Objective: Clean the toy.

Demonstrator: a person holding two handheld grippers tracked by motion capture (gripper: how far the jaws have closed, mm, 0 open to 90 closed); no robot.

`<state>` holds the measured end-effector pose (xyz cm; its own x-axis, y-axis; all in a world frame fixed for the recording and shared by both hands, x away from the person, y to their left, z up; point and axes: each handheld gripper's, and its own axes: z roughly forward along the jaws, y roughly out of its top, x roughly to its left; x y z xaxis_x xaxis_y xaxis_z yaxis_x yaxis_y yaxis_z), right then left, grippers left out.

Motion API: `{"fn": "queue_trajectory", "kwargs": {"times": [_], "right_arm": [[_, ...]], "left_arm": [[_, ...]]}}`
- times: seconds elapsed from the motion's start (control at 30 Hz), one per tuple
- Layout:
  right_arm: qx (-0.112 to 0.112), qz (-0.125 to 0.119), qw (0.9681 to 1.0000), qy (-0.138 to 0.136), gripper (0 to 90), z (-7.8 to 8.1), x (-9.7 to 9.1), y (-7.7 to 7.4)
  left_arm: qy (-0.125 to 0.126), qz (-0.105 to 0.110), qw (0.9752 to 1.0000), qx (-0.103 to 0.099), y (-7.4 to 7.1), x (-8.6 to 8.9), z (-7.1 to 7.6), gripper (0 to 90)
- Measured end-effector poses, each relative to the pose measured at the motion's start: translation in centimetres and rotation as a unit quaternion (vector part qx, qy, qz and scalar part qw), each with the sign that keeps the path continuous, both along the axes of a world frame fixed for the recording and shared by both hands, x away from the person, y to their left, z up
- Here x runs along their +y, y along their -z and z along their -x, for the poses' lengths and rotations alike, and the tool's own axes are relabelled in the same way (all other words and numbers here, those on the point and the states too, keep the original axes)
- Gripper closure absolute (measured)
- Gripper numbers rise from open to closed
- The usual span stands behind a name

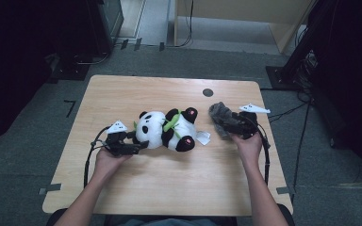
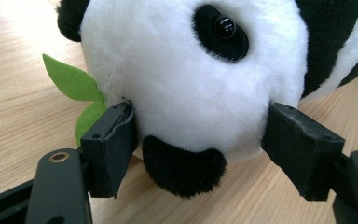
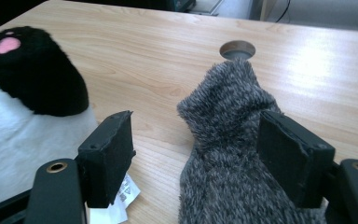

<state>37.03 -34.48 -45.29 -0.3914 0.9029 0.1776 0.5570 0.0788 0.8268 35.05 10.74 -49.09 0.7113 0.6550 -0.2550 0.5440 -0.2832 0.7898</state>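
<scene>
A black-and-white plush panda (image 1: 167, 129) with green felt leaves (image 2: 70, 81) lies on its side in the middle of the wooden table (image 1: 169, 183). My left gripper (image 1: 140, 142) reaches in from the left, its jaws on either side of the panda's head (image 2: 191, 84). The fur brushes both pads without being squeezed. To the panda's right lies a grey fuzzy sock (image 1: 218, 113). My right gripper (image 1: 226, 125) is open over the sock (image 3: 228, 140), which leans on the right-hand pad, and a gap separates it from the other pad. The panda's black foot (image 3: 32, 79) is beside that gripper.
A white sewn-in label (image 1: 202, 137) sticks out from the panda toward the sock. A round cable hole (image 1: 208, 92) sits in the tabletop behind the sock. Bare wood stretches along the near edge and the far left. Cables and stands crowd the floor around the table.
</scene>
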Motion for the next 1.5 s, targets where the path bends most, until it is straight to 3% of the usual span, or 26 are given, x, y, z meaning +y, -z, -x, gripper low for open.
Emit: {"fn": "queue_trajectory", "kwargs": {"times": [0.17, 0.4, 0.77, 0.87, 1.07, 1.23, 1.4, 1.5], "right_arm": [[-0.009, -0.016, 0.9997, -0.018, 27.3, 1.0, 0.4, -0.8], [-0.021, -0.016, 0.9989, -0.04, 26.4, 2.4, 1.7, -1.9], [-0.023, -0.021, 0.9956, -0.089, 24.9, 4.9, 5.1, -2.5], [-0.026, -0.03, 0.9938, -0.104, 23.3, 5.5, 5.9, -2.7], [-0.03, -0.049, 0.9899, -0.13, 19.3, 6.1, 7.6, -3.2], [-0.033, -0.023, 0.9864, -0.159, 18.5, 6.6, 9.3, -2.9], [-0.039, -0.02, 0.981, -0.189, 17.1, 7.1, 10.6, -2.6], [-0.041, -0.013, 0.9801, -0.194, 13.7, 7.1, 11.3, -2.3]], "left_arm": [[0.012, -0.002, 0.9999, 0.007, -0.2, -0.2, -0.2, 19.5], [0.016, 0.003, 0.9998, 0.009, -0.1, -0.5, -0.4, 13.8], [0.011, 0.005, 0.9999, 0.005, -0.1, -0.5, -0.6, 13.6], [0.003, -0.006, 1.0, 0.0, -0.1, -0.7, -0.4, 15.4], [-0.004, 0.003, 1.0, 0.005, -0.1, -0.8, -0.3, 15.4], [-0.004, 0.006, 0.9999, 0.007, -0.1, -0.7, -0.3, 15.6], [-0.004, 0.009, 0.9999, 0.01, -0.2, -0.7, -0.2, 15.7], [-0.001, 0.016, 0.9998, 0.015, -0.2, -0.6, -0.3, 16.7]]}}
